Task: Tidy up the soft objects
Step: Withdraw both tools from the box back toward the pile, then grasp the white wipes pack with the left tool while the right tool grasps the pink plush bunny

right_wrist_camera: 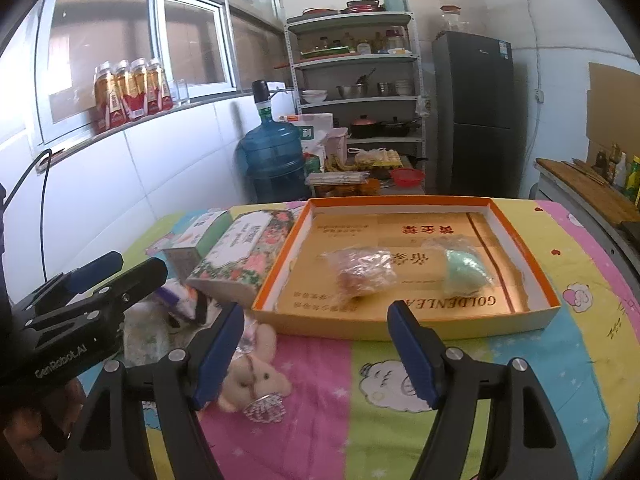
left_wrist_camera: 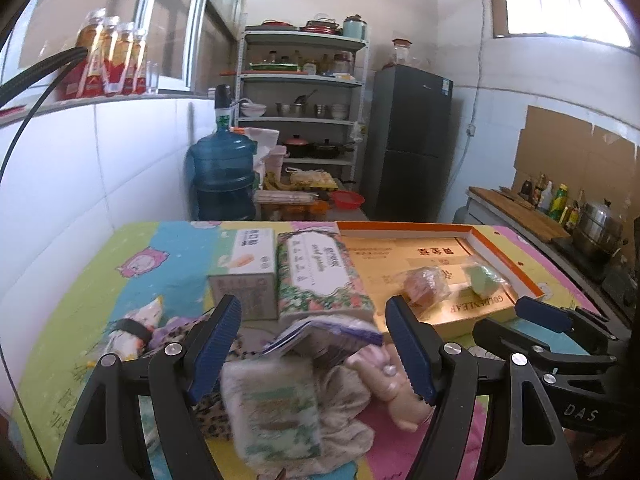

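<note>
Covering the table, a cartoon-print cloth (right_wrist_camera: 440,360); on it, far side, an orange-rimmed shallow box (right_wrist_camera: 520,312) with a brown wrapped toy (right_wrist_camera: 362,272) and a green one (right_wrist_camera: 466,276) inside. Beside it, floral tissue pack (left_wrist_camera: 320,276). Nearer, heaped soft things (left_wrist_camera: 280,412) between the wide-open, empty left gripper (left_wrist_camera: 312,356). Likewise spread and empty, right gripper (right_wrist_camera: 316,356), beside a small teddy (right_wrist_camera: 252,380).

Two tissue boxes (left_wrist_camera: 244,272) (left_wrist_camera: 320,276), two wrapped bundles (right_wrist_camera: 362,274) (right_wrist_camera: 466,272), one tray (right_wrist_camera: 400,322)
</note>
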Demonstrator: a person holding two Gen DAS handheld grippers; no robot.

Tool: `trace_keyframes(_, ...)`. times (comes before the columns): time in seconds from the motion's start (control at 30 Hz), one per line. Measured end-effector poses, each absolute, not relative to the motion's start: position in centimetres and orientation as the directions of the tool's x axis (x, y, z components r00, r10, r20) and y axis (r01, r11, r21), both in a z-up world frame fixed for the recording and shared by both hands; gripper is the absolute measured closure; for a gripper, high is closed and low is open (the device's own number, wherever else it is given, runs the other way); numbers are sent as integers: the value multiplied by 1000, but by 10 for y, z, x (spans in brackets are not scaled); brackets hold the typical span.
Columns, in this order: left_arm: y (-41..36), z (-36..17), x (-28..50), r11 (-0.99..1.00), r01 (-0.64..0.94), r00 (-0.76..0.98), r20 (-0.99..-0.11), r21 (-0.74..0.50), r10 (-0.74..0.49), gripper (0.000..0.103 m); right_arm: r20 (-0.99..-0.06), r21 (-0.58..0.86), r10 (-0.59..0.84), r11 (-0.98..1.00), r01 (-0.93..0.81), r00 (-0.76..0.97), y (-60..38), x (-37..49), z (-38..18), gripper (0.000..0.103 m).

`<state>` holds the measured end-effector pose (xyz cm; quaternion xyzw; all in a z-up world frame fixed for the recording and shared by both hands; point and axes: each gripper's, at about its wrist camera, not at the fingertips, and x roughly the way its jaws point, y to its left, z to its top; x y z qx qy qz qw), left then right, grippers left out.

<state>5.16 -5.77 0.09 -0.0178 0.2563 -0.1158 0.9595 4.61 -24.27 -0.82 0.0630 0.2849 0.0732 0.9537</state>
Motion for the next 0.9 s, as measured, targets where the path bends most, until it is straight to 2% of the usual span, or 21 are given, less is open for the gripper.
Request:
trace_keyframes(0.33, -15, -6, 29, 981, 163, 861, -470, -108, -195, 27, -550, 157, 213, 976, -151, 807, -219, 36, -20, 29)
trace_keyframes(0.7, 15, -28, 7, 975, 176, 860, -462, -135, -219, 27, -585, 157, 241, 970, -183, 774, -203, 39, -38, 29)
trace_keyframes(0.9, 7, -38, 10, 970, 201, 842, -482, -139, -243, 27, -595, 156, 252, 968, -198, 763, -197, 42, -43, 29)
